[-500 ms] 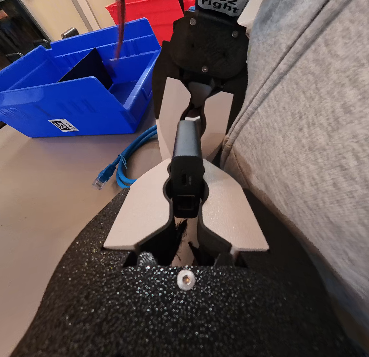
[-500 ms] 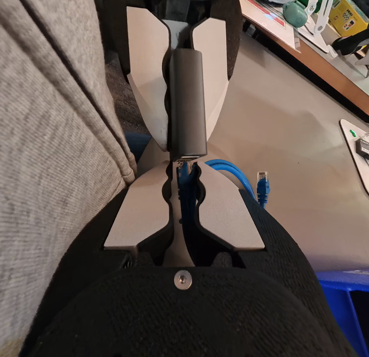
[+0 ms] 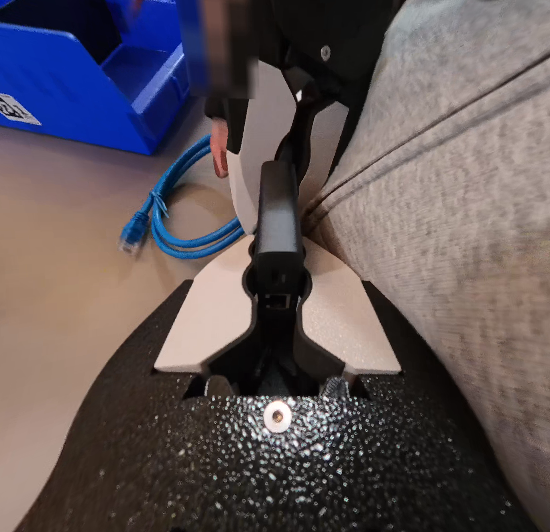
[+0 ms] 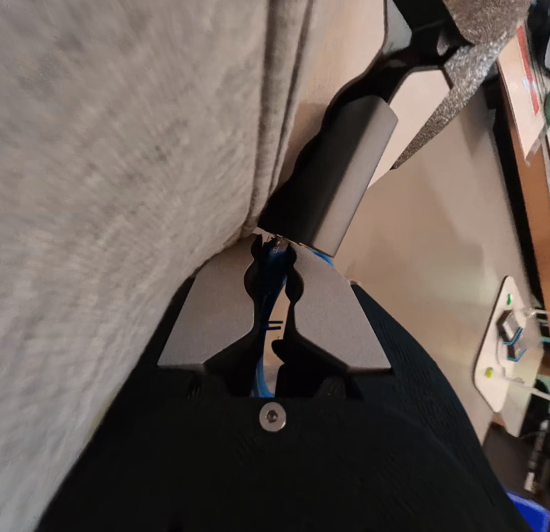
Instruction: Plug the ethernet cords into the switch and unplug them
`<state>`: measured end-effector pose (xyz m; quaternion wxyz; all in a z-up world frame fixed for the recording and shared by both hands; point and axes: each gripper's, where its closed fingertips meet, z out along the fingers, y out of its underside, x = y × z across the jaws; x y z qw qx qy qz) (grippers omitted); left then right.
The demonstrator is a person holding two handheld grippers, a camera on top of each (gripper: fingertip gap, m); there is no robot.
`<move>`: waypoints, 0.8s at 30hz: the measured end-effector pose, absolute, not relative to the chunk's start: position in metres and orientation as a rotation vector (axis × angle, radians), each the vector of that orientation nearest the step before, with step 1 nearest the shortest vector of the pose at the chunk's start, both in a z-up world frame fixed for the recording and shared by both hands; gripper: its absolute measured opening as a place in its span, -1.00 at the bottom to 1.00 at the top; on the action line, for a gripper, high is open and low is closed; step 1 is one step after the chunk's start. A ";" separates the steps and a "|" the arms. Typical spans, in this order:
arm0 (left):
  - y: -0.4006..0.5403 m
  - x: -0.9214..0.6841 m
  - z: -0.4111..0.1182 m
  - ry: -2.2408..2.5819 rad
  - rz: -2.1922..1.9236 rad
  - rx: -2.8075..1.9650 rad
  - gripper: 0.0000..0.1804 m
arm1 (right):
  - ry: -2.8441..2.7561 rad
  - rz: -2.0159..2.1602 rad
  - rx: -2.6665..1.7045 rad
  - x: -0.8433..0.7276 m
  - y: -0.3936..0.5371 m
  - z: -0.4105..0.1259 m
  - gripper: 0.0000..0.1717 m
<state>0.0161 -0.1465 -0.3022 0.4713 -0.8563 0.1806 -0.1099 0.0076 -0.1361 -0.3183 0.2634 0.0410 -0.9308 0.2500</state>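
Blue ethernet cord plug (image 4: 275,260) pinched in right gripper (image 4: 273,259), tip at tilted port end of slim black switch box (image 3: 278,220) clamped lengthwise by left gripper (image 3: 278,267).

You see warm, even indoor light, specular sparkle on the left gripper's (image 3: 278,259) black housing, motion blur smearing the grey fabric (image 4: 119,160), and wide-angle stretching toward every edge.
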 end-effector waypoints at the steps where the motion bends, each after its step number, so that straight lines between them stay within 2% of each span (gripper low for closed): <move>1: -0.147 0.018 -0.300 0.451 -0.265 -2.087 -0.75 | -2.513 0.655 0.146 0.009 -0.136 -0.315 -0.88; 9: -0.145 0.027 -0.286 0.531 -0.219 -2.011 -0.76 | -2.480 0.689 0.195 0.019 -0.134 -0.300 -0.88; 24: -0.143 0.033 -0.281 0.601 -0.435 -1.943 -0.75 | -2.502 0.710 0.298 0.026 -0.131 -0.293 -0.85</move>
